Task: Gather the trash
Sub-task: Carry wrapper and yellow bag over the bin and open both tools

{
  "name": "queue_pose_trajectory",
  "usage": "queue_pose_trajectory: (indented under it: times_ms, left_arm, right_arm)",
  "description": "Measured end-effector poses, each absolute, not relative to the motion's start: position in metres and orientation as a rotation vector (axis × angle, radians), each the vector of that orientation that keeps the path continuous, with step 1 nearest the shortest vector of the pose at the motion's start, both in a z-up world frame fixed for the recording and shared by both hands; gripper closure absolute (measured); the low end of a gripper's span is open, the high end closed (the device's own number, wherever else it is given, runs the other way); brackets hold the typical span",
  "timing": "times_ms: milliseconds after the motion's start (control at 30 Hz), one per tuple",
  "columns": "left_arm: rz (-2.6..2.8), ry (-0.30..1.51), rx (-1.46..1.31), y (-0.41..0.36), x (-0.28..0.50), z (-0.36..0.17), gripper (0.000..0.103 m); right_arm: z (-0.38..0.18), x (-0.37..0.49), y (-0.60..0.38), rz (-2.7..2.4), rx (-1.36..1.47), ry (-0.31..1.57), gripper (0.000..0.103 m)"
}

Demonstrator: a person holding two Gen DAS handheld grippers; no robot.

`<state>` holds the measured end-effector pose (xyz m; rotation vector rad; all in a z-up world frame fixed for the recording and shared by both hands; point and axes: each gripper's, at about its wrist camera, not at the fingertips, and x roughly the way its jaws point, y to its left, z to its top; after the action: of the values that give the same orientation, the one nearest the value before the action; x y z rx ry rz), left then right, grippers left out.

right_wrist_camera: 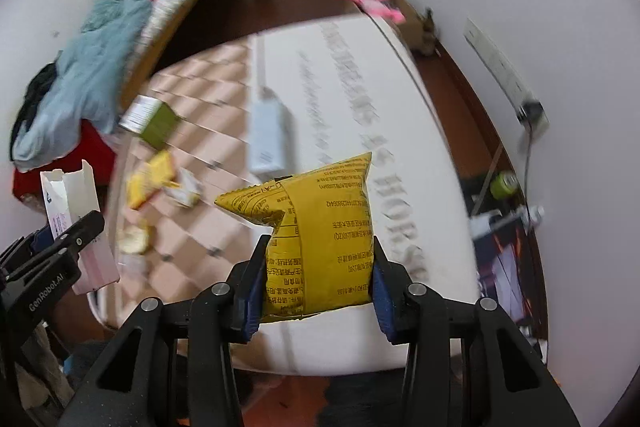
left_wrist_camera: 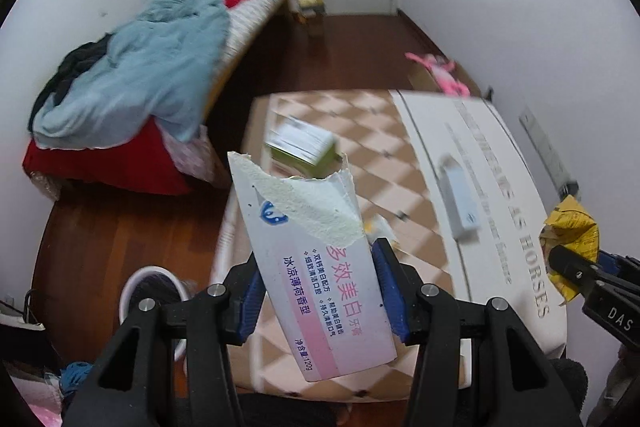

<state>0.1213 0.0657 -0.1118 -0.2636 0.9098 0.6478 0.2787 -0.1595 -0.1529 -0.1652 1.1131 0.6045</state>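
Observation:
My left gripper (left_wrist_camera: 320, 267) is shut on a torn white and pink toothpaste box (left_wrist_camera: 320, 267) and holds it upright above the low table (left_wrist_camera: 400, 131). In the right wrist view this box (right_wrist_camera: 68, 195) shows at the left edge. My right gripper (right_wrist_camera: 320, 255) is shut on a yellow snack wrapper (right_wrist_camera: 328, 227), also lifted off the table; this wrapper (left_wrist_camera: 572, 223) appears at the right of the left wrist view. Still lying on the checkered cloth are a green and white box (right_wrist_camera: 154, 119), a pale blue-white box (right_wrist_camera: 266, 135) and several crumpled yellow wrappers (right_wrist_camera: 150, 179).
A bed (left_wrist_camera: 248, 23) piled with a light blue cloth (left_wrist_camera: 152, 67) and a red blanket (left_wrist_camera: 108, 163) stands left of the table. A white round container (left_wrist_camera: 154, 291) sits on the wooden floor. Cables, a tube and a green bottle (right_wrist_camera: 504, 183) lie by the right wall.

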Motion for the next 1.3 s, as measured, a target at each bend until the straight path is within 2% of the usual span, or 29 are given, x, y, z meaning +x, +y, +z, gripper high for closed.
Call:
queue_pose_trajectory:
  times_ms: [333, 567, 733, 1000, 1300]
  left_arm:
    - [0.809, 0.793, -0.33, 0.17, 0.005, -0.063, 0.056]
    - [0.952, 0.827, -0.471, 0.263, -0.096, -0.096, 0.056]
    - [0.978, 0.922, -0.643, 0.326, -0.148, -0.164, 0.055]
    - [0.924, 1.048, -0.937, 0.393, -0.188, -0.28, 0.054]
    - [0.91, 1.102, -1.055, 0.421, -0.197, -0.328, 0.051]
  right_arm:
    - [-0.082, 0.194, -0.024, 0.857, -0.204, 0.993, 0.056]
    - [-0.084, 0.106, 0.111, 1.081, -0.296, 0.998, 0.056]
    - [-0.128, 0.043, 0.206, 1.191, -0.416, 1.071, 0.056]
    - [-0.246, -0.018, 0.309, 1.227, -0.609, 1.258, 0.056]
    - [-0.338, -0.046, 0.361, 1.201, -0.741, 1.372, 0.056]
